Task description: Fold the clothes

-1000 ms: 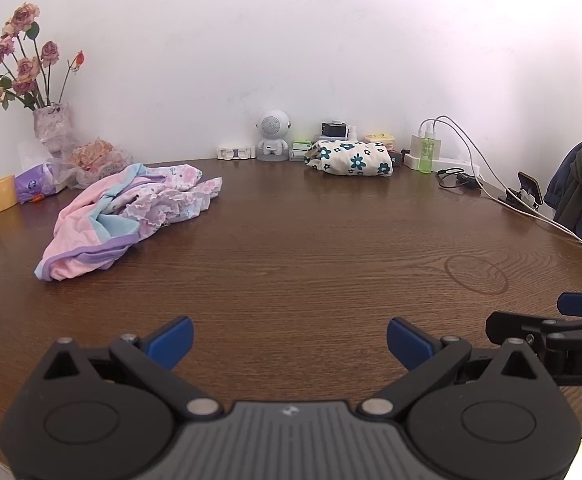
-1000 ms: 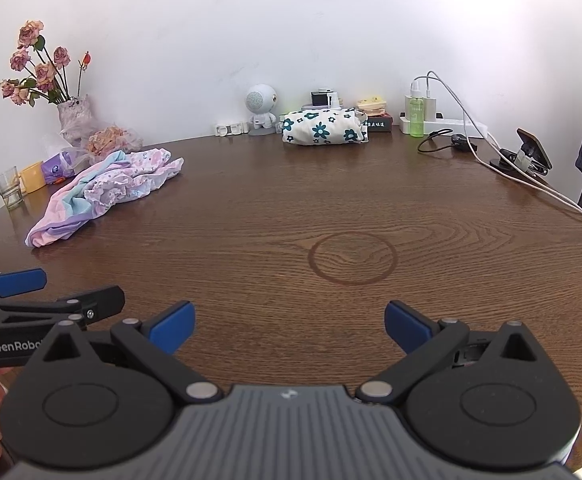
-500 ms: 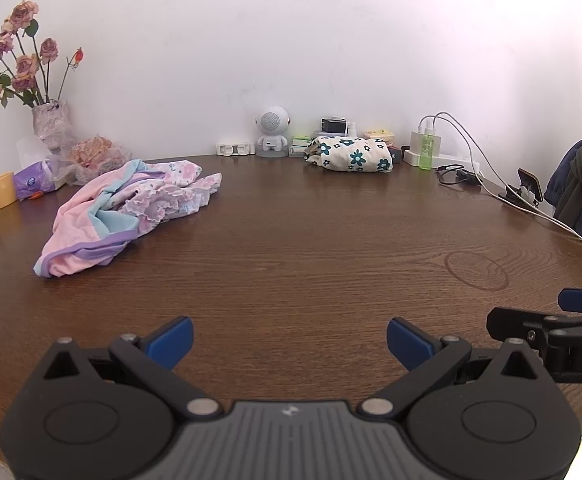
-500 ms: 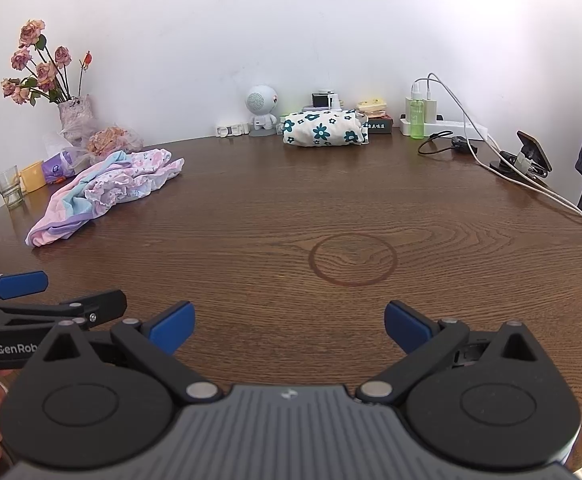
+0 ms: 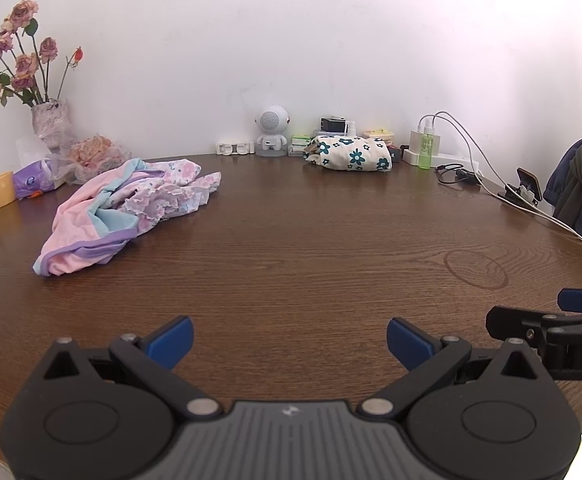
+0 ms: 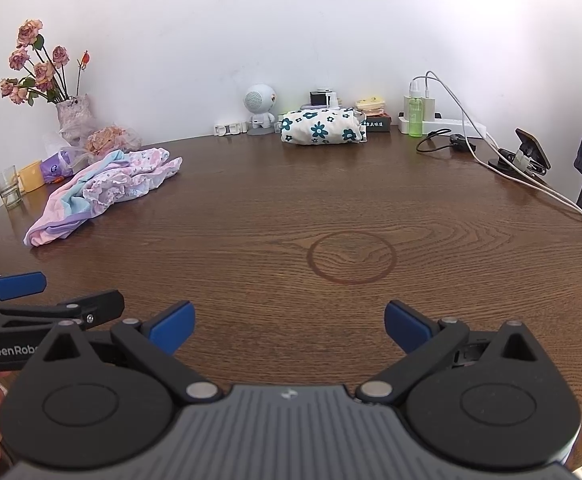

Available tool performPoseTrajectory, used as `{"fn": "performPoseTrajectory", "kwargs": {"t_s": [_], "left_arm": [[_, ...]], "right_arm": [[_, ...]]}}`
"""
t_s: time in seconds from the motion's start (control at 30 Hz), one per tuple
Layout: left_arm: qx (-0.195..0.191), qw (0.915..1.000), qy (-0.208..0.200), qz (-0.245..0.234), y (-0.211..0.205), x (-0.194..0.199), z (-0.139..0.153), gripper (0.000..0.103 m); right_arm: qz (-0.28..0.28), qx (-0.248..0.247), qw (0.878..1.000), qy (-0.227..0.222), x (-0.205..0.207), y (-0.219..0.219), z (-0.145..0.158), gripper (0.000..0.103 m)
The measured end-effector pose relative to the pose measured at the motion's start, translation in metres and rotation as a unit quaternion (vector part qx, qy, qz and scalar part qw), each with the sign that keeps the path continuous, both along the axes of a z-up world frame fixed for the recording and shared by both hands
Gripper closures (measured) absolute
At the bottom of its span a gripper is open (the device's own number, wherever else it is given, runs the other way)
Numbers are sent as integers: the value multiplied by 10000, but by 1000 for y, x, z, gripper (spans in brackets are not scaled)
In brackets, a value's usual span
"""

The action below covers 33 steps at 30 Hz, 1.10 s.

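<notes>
A crumpled pink, light-blue and purple garment lies on the left of the brown wooden table; it also shows in the right wrist view. A folded white cloth with teal flowers sits at the back by the wall, also in the right wrist view. My left gripper is open and empty over the table's near edge. My right gripper is open and empty beside it. Each gripper shows at the edge of the other's view.
A vase of dried roses, a purple packet, an orange cup and a glass stand at the left. A small robot figure, a power strip with cables and a phone on a stand line the back and right.
Both grippers have tilted down slightly and stay open; the garment and the table items have not moved.
</notes>
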<state>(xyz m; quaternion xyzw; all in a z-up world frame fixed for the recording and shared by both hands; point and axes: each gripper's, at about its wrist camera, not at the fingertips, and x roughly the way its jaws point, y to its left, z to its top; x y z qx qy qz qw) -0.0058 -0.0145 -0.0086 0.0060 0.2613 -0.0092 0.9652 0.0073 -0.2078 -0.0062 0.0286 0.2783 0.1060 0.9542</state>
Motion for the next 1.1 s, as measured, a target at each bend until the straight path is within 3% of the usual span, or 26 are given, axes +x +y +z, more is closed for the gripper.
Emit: {"fn": "performPoseTrajectory", "kwargs": {"t_s": [1.1], "left_arm": [[29,10000,-50,8,-2,2,4,0]], "right_arm": [[19,-16,10000,-54,1,0,2,0]]}}
